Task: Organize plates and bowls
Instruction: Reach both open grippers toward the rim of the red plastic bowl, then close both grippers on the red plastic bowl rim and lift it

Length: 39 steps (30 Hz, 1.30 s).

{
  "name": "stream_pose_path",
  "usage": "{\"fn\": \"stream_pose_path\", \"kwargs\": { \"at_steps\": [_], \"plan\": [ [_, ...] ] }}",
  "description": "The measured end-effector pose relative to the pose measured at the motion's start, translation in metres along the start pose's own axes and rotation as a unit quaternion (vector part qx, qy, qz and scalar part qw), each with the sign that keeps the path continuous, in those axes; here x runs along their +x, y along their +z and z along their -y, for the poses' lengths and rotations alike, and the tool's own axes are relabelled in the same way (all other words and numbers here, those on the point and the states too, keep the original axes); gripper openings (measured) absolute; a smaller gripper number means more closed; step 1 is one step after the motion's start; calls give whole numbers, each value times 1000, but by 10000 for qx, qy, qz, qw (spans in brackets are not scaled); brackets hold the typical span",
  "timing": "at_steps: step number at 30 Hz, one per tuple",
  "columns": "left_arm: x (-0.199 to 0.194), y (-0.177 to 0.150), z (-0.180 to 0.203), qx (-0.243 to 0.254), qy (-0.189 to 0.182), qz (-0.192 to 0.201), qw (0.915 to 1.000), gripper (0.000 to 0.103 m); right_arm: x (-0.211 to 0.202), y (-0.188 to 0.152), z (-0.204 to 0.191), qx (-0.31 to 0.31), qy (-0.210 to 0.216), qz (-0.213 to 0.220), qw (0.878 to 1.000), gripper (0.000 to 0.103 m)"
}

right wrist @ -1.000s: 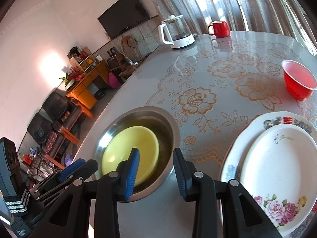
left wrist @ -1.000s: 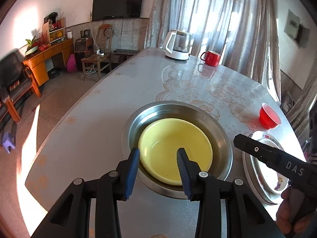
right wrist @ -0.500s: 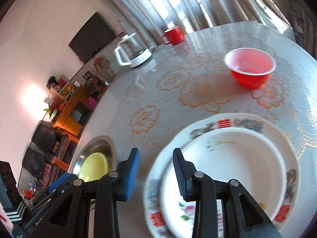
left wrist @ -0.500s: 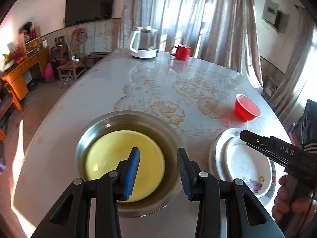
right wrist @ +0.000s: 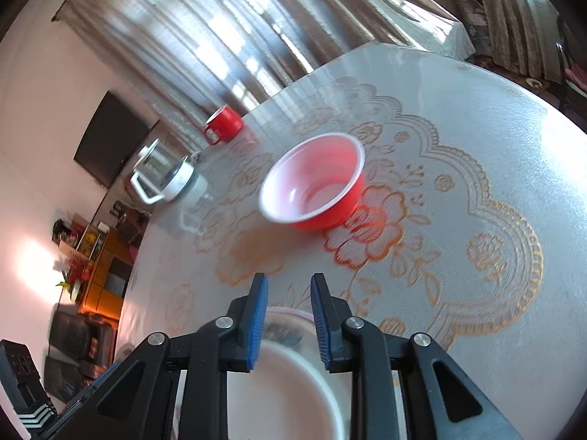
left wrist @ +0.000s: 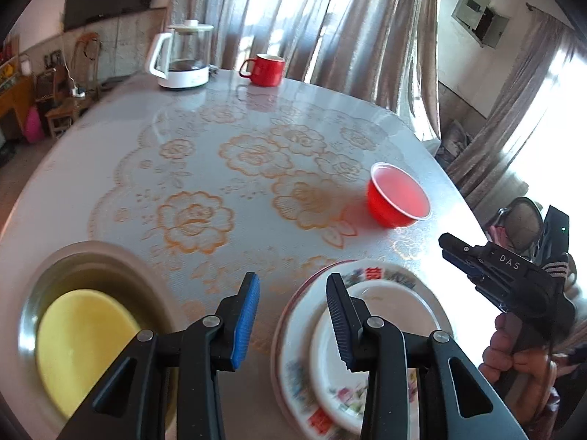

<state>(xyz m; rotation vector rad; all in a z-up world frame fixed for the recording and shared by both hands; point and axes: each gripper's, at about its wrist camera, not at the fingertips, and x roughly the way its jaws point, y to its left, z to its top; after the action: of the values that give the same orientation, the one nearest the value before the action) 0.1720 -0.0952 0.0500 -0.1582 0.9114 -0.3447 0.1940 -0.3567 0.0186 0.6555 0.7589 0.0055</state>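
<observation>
Yellow bowl [left wrist: 79,344] in left view only

Floral-clothed table [left wrist: 110,139], steel basin [left wrist: 25,315], plates [left wrist: 293,333], red bowl [left wrist: 398,201], kettle [left wrist: 183,58], mug [left wrist: 266,69]

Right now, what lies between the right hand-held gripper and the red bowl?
Only bare flowered tablecloth between right hand-held gripper and red bowl, seen in right wrist view.

Non-task stuff: kettle [left wrist: 184,57] + red mug [left wrist: 265,69] side by side at table's [left wrist: 110,139] far edge, by curtains [left wrist: 312,18]. TV [right wrist: 110,139] on wall. Orange cabinet [right wrist: 106,275] w/ clutter on top. Wooden chair [left wrist: 69,106], pink item on floor beside it.
</observation>
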Motion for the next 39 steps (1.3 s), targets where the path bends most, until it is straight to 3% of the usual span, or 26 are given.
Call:
{"fn": "stream_pose_path", "kwargs": {
  "at_steps": [15,30,32,34,39],
  "plan": [
    [75,48,53,-124,-596,-441,9972,38,36,62,40,560,-230,81,9981,20],
    [130,82,70,-550,-1025,-776,9902,31,69,80,48,629,-251,-88,9977,11],
    [139,85,73,-595,-998,-833,9897,25,72,80,46,613,-255,-114,9977,10],
    [148,87,77,-608,-1085,-941,9878,9,75,80,44,565,-253,-138,9980,9],
    [146,87,75,-737,-1206,-948,9854,6,72,78,40,439,-326,-119,9984,9]
  ]
}}
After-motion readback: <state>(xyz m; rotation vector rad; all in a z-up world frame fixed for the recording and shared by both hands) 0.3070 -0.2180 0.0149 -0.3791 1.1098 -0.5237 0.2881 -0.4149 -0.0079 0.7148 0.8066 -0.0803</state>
